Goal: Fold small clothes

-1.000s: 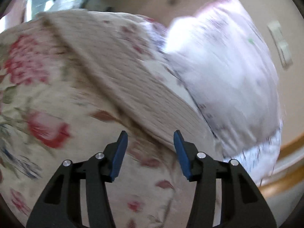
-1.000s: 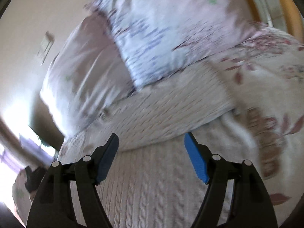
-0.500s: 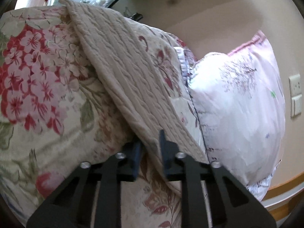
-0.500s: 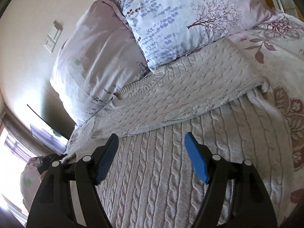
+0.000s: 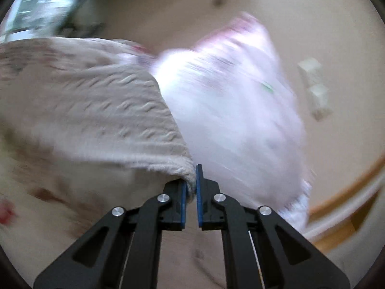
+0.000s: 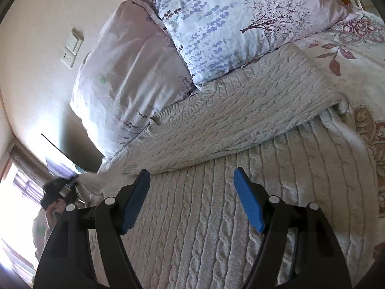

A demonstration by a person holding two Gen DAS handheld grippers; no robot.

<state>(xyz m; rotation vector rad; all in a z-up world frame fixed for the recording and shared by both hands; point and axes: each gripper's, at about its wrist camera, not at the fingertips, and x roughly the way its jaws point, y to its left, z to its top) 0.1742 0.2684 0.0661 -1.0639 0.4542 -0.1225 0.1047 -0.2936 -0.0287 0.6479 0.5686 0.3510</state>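
Lifted off the floral bedspread (image 6: 361, 57) since half a second back, the cable-knit sweater (image 6: 216, 216) edge hangs pinched in my left gripper (image 5: 191, 187). My right gripper (image 6: 191, 200) hovers spread wide above the sweater's ribbed body, its folded sleeve (image 6: 240, 120) butting two soft printed pillows (image 6: 228, 24). A wall switch (image 6: 72, 48) sits beyond.

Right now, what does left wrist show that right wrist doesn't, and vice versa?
Left wrist only: the left hand-held gripper shut on a lifted edge of the cable-knit sweater; the view is motion-blurred.

Right wrist only: the right hand-held gripper open above the sweater's body, a sleeve folded across it, and the tree-print pillow.

Both: the sweater, the pale lilac pillow, the wall switch plate and the floral bedspread.
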